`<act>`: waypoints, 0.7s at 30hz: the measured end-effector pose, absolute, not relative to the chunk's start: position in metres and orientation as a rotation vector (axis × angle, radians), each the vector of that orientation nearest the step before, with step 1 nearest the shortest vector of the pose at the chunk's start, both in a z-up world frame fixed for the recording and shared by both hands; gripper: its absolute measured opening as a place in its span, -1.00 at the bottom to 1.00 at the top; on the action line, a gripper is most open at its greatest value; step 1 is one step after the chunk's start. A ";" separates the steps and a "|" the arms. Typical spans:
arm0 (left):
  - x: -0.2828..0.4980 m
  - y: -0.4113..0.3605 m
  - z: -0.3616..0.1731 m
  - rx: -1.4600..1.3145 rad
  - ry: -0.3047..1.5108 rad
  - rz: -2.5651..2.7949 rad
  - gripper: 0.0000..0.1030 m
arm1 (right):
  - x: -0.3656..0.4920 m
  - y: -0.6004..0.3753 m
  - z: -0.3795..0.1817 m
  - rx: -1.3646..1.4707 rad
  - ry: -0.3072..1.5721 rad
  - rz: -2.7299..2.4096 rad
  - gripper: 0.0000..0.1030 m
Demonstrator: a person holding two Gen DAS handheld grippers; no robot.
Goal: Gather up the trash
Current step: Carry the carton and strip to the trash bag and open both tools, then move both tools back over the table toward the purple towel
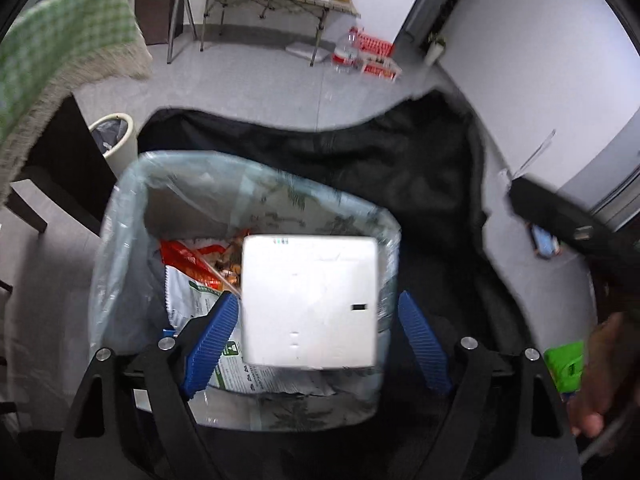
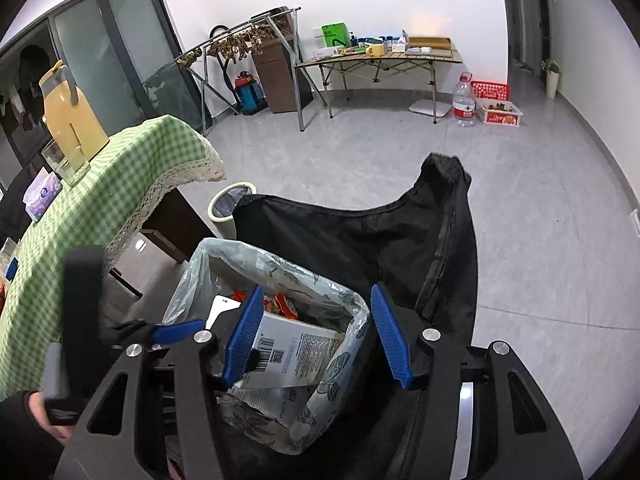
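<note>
A white flat box (image 1: 310, 300) hangs blurred over the open trash bin (image 1: 120, 216), which is lined with a clear plastic bag. My left gripper (image 1: 318, 300) straddles the box with its blue pads wide; a gap shows on the right side, so it is open. Snack wrappers (image 1: 188, 264) lie in the bin beneath. In the right wrist view the box (image 2: 292, 352) rests tilted inside the bin (image 2: 192, 276), barcode side up. My right gripper (image 2: 316, 292) hovers open above the bin with nothing gripped. The left gripper's blue pad (image 2: 176, 330) shows at the bin's left.
A large black fabric bag (image 2: 360, 232) stands open behind the bin. A small cream waste bin (image 2: 228, 204) sits by the table with the green checked cloth (image 2: 100, 200). A phone (image 1: 544, 240) lies on the floor. A folding table (image 2: 380, 60) stands by the far wall.
</note>
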State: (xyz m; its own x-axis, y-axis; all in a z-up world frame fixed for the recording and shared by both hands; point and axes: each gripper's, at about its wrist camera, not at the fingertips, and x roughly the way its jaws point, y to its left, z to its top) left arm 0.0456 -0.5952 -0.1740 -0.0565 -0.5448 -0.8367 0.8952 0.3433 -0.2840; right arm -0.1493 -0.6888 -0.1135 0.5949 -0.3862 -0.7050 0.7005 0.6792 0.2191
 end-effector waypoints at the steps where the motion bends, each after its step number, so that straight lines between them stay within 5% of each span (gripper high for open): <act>1: 0.048 -0.589 -0.160 0.384 1.074 -1.235 0.55 | -0.149 -0.688 -0.107 0.502 0.667 -0.670 0.05; 21: 0.111 -0.354 0.040 0.067 0.603 -1.000 0.75 | -0.058 -0.589 -0.004 0.229 0.581 -0.519 0.22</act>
State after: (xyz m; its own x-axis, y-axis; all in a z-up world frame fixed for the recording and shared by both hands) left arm 0.1108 -0.3538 0.0405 0.3923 -0.7691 -0.5045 0.8053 0.5522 -0.2156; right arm -0.0581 -0.5895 -0.0035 0.7125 -0.4007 -0.5759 0.5270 0.8476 0.0622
